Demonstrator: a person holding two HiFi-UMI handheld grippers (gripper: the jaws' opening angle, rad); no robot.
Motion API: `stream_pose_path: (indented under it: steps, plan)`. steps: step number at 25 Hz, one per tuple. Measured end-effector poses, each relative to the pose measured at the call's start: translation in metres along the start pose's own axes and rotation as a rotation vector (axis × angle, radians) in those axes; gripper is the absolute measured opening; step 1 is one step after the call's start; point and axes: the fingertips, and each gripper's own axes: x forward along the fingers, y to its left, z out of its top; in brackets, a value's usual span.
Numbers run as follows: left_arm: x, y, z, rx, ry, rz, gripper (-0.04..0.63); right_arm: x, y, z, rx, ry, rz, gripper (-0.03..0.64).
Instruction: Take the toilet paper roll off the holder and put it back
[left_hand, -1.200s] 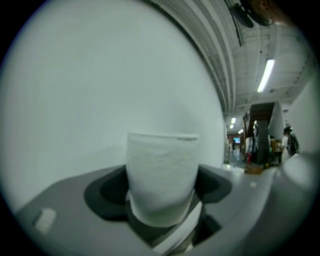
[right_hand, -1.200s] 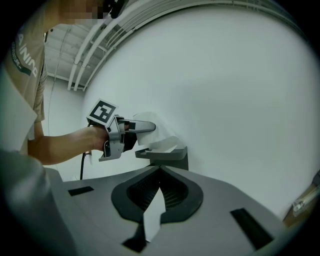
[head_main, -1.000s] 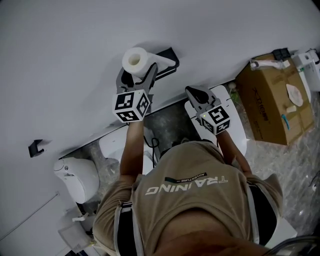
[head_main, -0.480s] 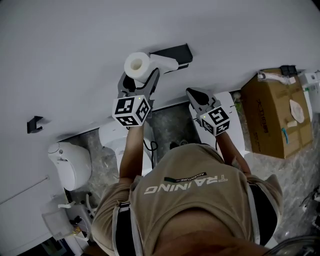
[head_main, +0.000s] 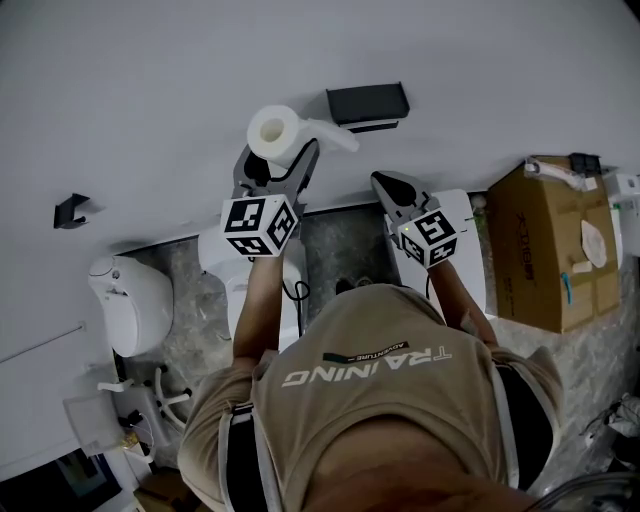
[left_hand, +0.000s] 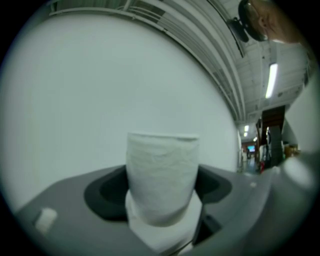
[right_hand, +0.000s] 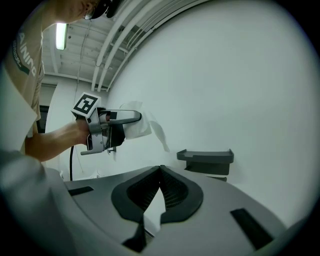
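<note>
One toilet paper roll (head_main: 274, 131), white, soft and faintly quilted, hollow core showing, off the holder (head_main: 367, 103) and up in the air just left of it, close to the wall. Clamped across its round sides by the left gripper (head_main: 278, 152), grey plastic jaws with dark pads pressed firmly into the paper. Loose sheet (head_main: 332, 136) hanging from the roll and trailing toward the holder; contact between the two not clear. Holder dark, boxy and shelf-like with a flat top, fixed to the wall. Right gripper (head_main: 386, 184) lower and to the right, apart from the roll, jaws pinched together at the tips with nothing between them, ribbed dark pads facing each other, aimed at the wall beneath the holder. Black-and-white marker cube (head_main: 260, 225) on the back of each gripper. Wall (head_main: 150, 70) pale, smooth and plain, with one small black hook (head_main: 68, 212) far to the left. Floor (head_main: 335, 245) grey mottled stone. Glossy white toilet (head_main: 135, 310) low at the left, brown cardboard box (head_main: 548, 245) at the right near the wall. Tan shirt (head_main: 370, 390) with white lettering filling the bottom of the head view.
</note>
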Motion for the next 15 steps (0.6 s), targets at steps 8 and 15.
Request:
stream_pose_path:
  steps: [8, 15]
  plan:
    - [-0.014, 0.005, -0.017, -0.006, 0.043, 0.001, 0.393, 0.000, 0.008, 0.004, -0.003, -0.008, -0.010, 0.012]
    - [-0.013, 0.001, -0.027, -0.038, 0.053, -0.019, 0.393, 0.000, 0.011, -0.005, 0.002, 0.017, -0.023, 0.011]
